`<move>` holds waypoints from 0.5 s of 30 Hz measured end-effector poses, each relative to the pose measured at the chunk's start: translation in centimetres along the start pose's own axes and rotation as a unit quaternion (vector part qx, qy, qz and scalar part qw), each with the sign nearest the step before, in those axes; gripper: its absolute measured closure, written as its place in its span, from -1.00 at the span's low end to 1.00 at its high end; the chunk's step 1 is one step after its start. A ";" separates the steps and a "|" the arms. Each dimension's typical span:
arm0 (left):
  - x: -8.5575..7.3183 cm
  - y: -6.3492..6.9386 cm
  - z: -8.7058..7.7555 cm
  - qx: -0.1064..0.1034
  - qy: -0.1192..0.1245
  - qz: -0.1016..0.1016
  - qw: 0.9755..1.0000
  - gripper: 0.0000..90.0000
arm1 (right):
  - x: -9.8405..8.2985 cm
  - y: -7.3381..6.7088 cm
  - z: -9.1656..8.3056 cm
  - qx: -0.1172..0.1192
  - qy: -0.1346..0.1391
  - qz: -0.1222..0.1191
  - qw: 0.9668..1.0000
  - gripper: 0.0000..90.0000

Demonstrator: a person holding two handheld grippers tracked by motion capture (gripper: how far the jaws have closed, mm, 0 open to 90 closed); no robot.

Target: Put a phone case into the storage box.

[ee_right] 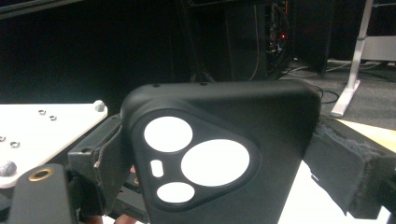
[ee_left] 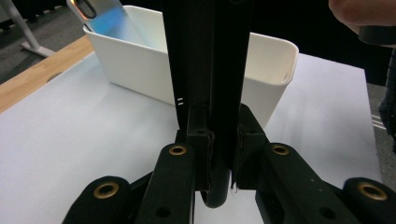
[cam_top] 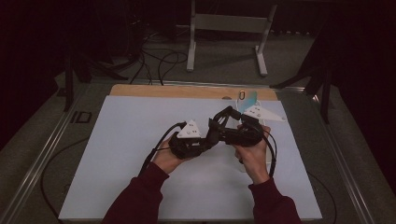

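High view, grippers: the left gripper (cam_top: 211,134) and the right gripper (cam_top: 228,125) are meeting nose to nose over the middle of the pale sheet (cam_top: 140,140), each topped by a grey three-cornered plate.
High view, hands: both hands are coming in from 6 o'clock in dark red sleeves, the left hand (cam_top: 169,156) cupping its gripper from below, the right hand (cam_top: 254,151) wrapping its own from the side.
High view, bin: a white bin (cam_top: 246,99) is sitting at 12 o'clock from the grippers, at the table's wooden edge.
Left gripper view, case: the jaws are pressing together on the thin edge of a matte black phone case (ee_left: 210,70), which is rising straight up toward 12 o'clock.
Left gripper view, bin: the smooth, round-cornered white plastic bin (ee_left: 140,70) is standing behind the case, a bluish translucent item (ee_left: 105,18) leaning inside at 11 o'clock.
Right gripper view, case: the phone case (ee_right: 224,154) is showing its rubbery back with round camera cut-outs; the foam-padded jaws are clamping it at 3 and 9 o'clock.
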State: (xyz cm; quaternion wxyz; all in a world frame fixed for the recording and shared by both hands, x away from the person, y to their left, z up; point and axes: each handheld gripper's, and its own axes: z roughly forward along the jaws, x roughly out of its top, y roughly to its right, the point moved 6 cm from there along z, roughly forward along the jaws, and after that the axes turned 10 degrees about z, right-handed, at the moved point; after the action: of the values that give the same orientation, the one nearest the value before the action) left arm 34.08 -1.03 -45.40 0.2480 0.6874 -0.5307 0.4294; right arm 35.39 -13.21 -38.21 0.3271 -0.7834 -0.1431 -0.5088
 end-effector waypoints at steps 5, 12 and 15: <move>0.0 0.1 0.1 -0.003 0.000 0.000 1.000 0.79 | 0.0 -0.1 -0.1 -0.002 -0.001 -0.011 1.000 -0.70; 0.0 0.1 0.2 -0.003 0.004 -0.001 1.000 0.79 | 0.0 -0.1 -0.2 -0.001 -0.004 -0.022 1.000 -0.69; 0.1 0.1 0.1 -0.004 0.009 -0.001 1.000 0.68 | 0.1 -0.2 -0.2 -0.001 -0.003 -0.021 1.000 -0.67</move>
State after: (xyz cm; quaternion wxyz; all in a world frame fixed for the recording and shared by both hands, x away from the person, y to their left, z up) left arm 33.99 -1.23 -45.35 0.2562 0.6825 -0.5300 0.4332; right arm 35.19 -13.24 -38.01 0.3147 -0.7821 -0.1602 -0.5135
